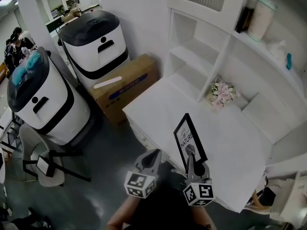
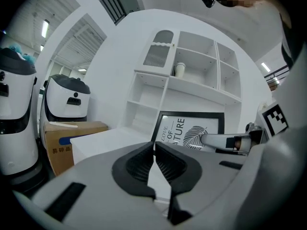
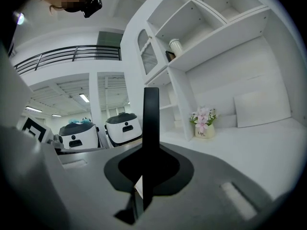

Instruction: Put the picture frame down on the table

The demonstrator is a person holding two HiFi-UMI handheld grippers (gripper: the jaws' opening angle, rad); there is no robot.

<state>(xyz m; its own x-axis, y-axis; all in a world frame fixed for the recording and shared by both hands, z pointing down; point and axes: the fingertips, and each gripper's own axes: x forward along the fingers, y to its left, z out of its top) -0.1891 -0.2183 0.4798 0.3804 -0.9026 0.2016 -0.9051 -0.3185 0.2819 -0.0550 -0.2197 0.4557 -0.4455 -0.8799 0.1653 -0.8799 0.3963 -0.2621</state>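
Observation:
The black picture frame [image 1: 188, 139] with a white print stands upright over the near edge of the white table [image 1: 230, 143]. My right gripper [image 1: 191, 161] is shut on its lower edge. In the right gripper view the frame [image 3: 151, 123] shows edge-on as a dark vertical bar rising out of the right gripper [image 3: 149, 158]. My left gripper [image 1: 155, 154] hovers just left of it, off the table's edge, shut and empty. From the left gripper [image 2: 154, 151] I see the frame's front [image 2: 188, 127] and the right gripper [image 2: 229, 141] holding it.
A small pot of pink flowers [image 1: 220, 94] sits at the table's back by the white shelving [image 1: 201, 47]. A white board [image 3: 261, 108] leans on the wall. Left of the table stand a cardboard box [image 1: 127, 85], two white-and-black machines [image 1: 96, 42] and a chair [image 1: 45, 164].

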